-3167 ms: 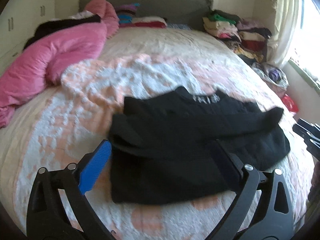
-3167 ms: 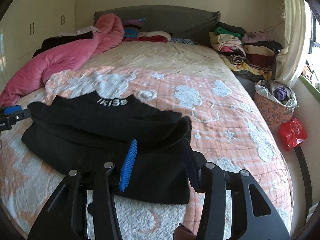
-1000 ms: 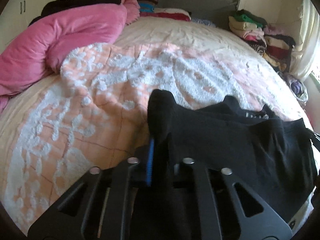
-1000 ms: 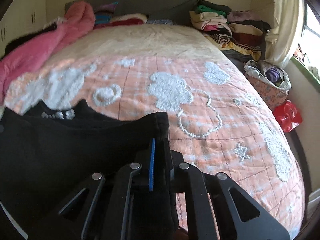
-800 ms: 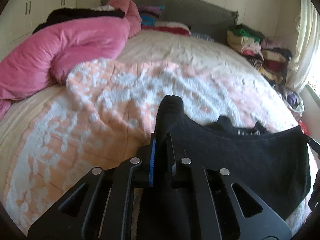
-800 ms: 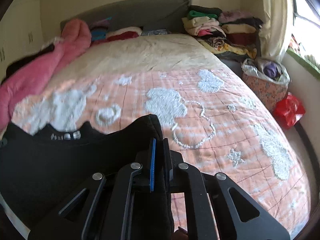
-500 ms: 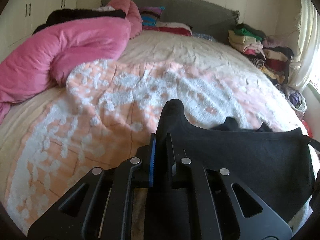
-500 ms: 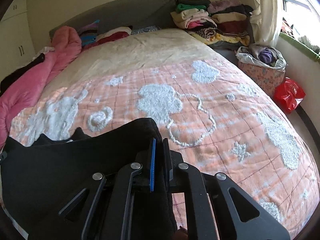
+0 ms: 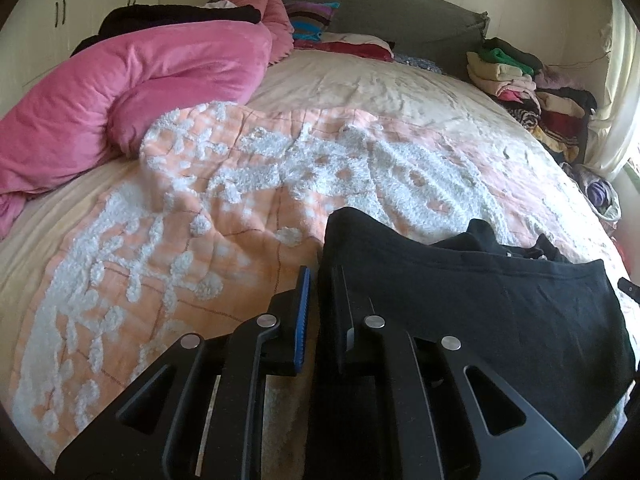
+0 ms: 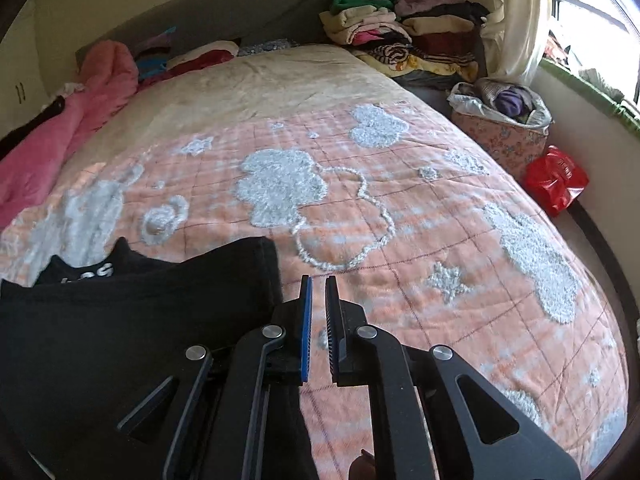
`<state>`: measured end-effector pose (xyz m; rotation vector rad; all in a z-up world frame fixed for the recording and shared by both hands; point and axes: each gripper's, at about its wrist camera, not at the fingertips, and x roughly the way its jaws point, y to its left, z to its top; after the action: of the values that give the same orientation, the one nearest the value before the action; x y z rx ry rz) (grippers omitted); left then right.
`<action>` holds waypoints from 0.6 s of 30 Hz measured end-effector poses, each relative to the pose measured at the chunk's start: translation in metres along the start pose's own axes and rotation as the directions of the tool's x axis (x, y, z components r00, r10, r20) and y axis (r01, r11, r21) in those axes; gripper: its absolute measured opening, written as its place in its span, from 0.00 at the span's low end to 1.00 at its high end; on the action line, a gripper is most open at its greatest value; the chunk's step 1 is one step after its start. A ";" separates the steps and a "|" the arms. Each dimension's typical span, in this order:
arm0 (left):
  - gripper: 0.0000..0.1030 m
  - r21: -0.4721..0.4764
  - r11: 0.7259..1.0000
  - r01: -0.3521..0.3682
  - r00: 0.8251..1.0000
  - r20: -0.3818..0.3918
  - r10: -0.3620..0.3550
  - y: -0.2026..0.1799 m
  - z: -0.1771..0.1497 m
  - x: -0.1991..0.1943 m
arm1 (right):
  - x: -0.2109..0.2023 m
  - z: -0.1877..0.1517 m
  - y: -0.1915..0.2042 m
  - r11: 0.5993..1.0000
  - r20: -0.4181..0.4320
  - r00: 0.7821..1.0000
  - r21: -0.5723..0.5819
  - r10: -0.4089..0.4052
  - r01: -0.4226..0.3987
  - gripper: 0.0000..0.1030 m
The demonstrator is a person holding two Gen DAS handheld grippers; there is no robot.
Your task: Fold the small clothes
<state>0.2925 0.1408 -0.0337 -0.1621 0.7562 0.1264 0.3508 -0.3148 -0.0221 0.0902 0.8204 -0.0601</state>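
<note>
Pinching a black sweater (image 9: 460, 300) corner, the left gripper (image 9: 320, 280) stays nearly shut. The right gripper (image 10: 318, 292) now stands slightly apart and empty; the sweater sits at its nine o'clock on the peach blanket (image 10: 400, 220), released since before.

I can make out white lettering at the collar of the black garment (image 10: 120, 320), half hidden and unreadable. The red bag (image 10: 556, 180) carries print too small to read.
</note>
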 end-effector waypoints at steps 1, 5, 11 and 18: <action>0.06 0.002 1.000 0.000 1.000 0.000 0.000 0.000 0.000 -0.001 | -0.002 -0.002 0.001 1.000 -0.009 1.000 -0.003 0.029 -0.029 0.09; 0.16 0.014 1.000 0.001 1.000 -0.004 0.000 -0.004 -0.001 -0.009 | -0.014 -0.009 0.008 0.997 -0.020 0.997 -0.026 0.072 -0.073 0.24; 0.38 0.020 1.000 0.022 1.000 -0.007 -0.021 -0.012 -0.001 -0.031 | -0.044 -0.022 0.021 0.985 0.006 0.986 -0.049 0.169 -0.168 0.44; 0.61 0.056 0.993 0.102 0.994 -0.051 -0.100 -0.039 -0.018 -0.051 | -0.066 -0.048 0.040 0.962 -0.045 0.965 -0.075 0.260 -0.262 0.57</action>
<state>0.2504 0.0966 -0.0073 -0.1475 0.7971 0.0040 0.2748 -0.2692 -0.0040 0.1229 0.8389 0.2242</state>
